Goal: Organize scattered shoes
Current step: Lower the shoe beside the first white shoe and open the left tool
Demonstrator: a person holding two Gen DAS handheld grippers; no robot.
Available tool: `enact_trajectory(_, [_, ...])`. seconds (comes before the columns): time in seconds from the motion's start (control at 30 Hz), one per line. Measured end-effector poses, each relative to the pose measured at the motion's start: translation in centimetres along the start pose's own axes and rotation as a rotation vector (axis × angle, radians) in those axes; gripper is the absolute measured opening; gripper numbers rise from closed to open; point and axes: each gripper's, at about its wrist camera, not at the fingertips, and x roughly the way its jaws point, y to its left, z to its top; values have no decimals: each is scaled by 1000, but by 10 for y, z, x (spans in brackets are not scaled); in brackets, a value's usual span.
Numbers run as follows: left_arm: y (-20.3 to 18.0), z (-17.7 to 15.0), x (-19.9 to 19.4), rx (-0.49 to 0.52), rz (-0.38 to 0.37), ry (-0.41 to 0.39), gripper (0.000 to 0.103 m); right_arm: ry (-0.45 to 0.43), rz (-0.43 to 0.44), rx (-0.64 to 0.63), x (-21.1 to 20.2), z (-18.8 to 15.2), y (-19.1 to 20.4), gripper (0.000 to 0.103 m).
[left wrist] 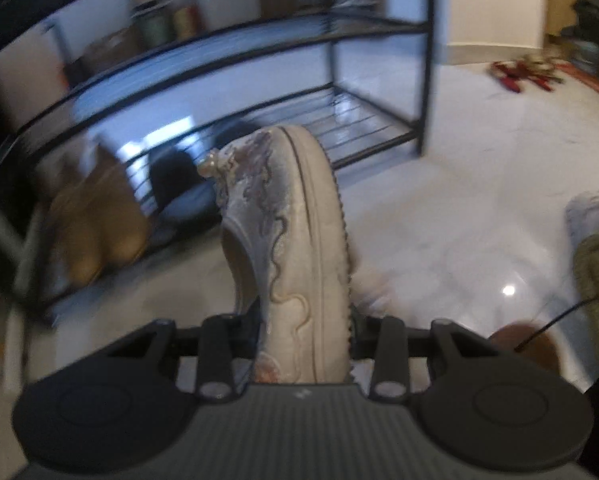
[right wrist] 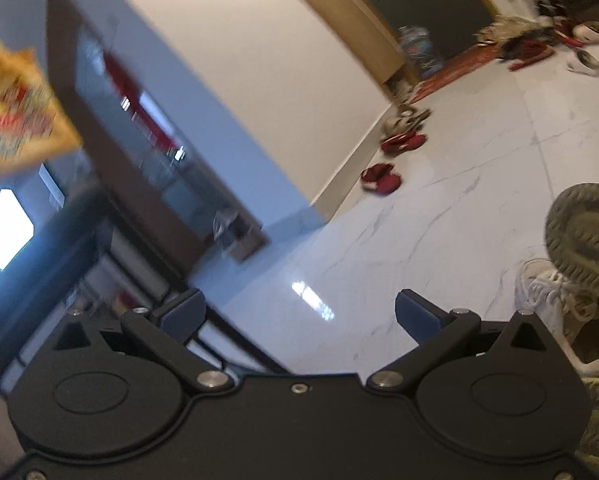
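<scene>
My left gripper (left wrist: 299, 336) is shut on a beige embroidered slip-on shoe (left wrist: 295, 240), held on its side above the floor, toe pointing toward a black metal shoe rack (left wrist: 379, 136). Tan shoes (left wrist: 99, 232) and a dark shoe (left wrist: 179, 188) sit on the rack's bottom shelf. My right gripper (right wrist: 299, 312) is open and empty above the white floor. An olive sneaker (right wrist: 587, 240), sole showing, and a white laced sneaker (right wrist: 555, 304) lie at the right of the right wrist view.
Red slippers (right wrist: 381, 178) and more shoes (right wrist: 403, 140) lie along the white wall. Other shoes and clutter (right wrist: 539, 44) lie by a doorway at the far right. A dark cabinet (right wrist: 147, 168) stands at the left. Red items (left wrist: 515, 72) lie on the floor beyond the rack.
</scene>
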Motion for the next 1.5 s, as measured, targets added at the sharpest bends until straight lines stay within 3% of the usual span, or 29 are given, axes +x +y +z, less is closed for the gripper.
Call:
enact_trajectory(0.13, [16, -29, 25, -33, 42, 29, 36, 9, 27, -109, -8, -14, 25, 103])
enact_trajectory(0.23, [17, -28, 45, -136, 12, 27, 36, -4, 46, -198, -15, -22, 41, 103])
enact_trajectory(0.33, [15, -27, 64, -142, -9, 24, 36, -9, 47, -282, -20, -32, 55, 103])
enact_trajectory(0.47, [13, -37, 91, -120, -5, 38, 36, 3, 22, -316, -19, -37, 61, 103])
enact_trajectory(0.67, [22, -46, 118, -190, -7, 55, 36, 41, -21, -329, -3, -47, 66, 103])
enact_trajectory(0.83, [20, -49, 137, -221, -6, 67, 36, 57, 13, -413, -3, -62, 75, 103])
enact_trajectory(0.93, [13, -49, 140, -187, 16, 59, 37, 54, 36, -453, -5, -68, 80, 103])
enact_trajectory(1.0, [13, -50, 141, -189, 19, 63, 41, 53, 47, -464, -5, -69, 83, 103])
enact_trajectory(1.03, [14, -51, 142, -191, 22, 65, 48, 57, 51, -462, -4, -70, 84, 103])
enact_trajectory(1.1, [16, -49, 139, -191, 52, 66, 76, 60, 52, -461, -4, -70, 83, 103])
enact_trajectory(1.13, [16, -47, 136, -187, 86, 68, 96, 61, 52, -465, -3, -71, 83, 103])
enact_trajectory(1.17, [15, -46, 130, -177, 125, 63, 101, 67, 48, -474, -2, -73, 83, 103])
enact_trajectory(1.23, [16, -44, 114, -145, 166, 35, 102, 87, 50, -488, 2, -76, 80, 103])
enact_trajectory(1.33, [26, -39, 83, -173, 131, 33, 102, 162, 90, -521, 9, -84, 80, 103])
enact_trajectory(1.4, [33, -36, 60, -194, 122, 20, 102, 262, 222, -641, 11, -102, 89, 103])
enact_trajectory(1.5, [41, -34, 29, -191, 125, -4, 102, 357, 307, -733, 9, -122, 96, 103])
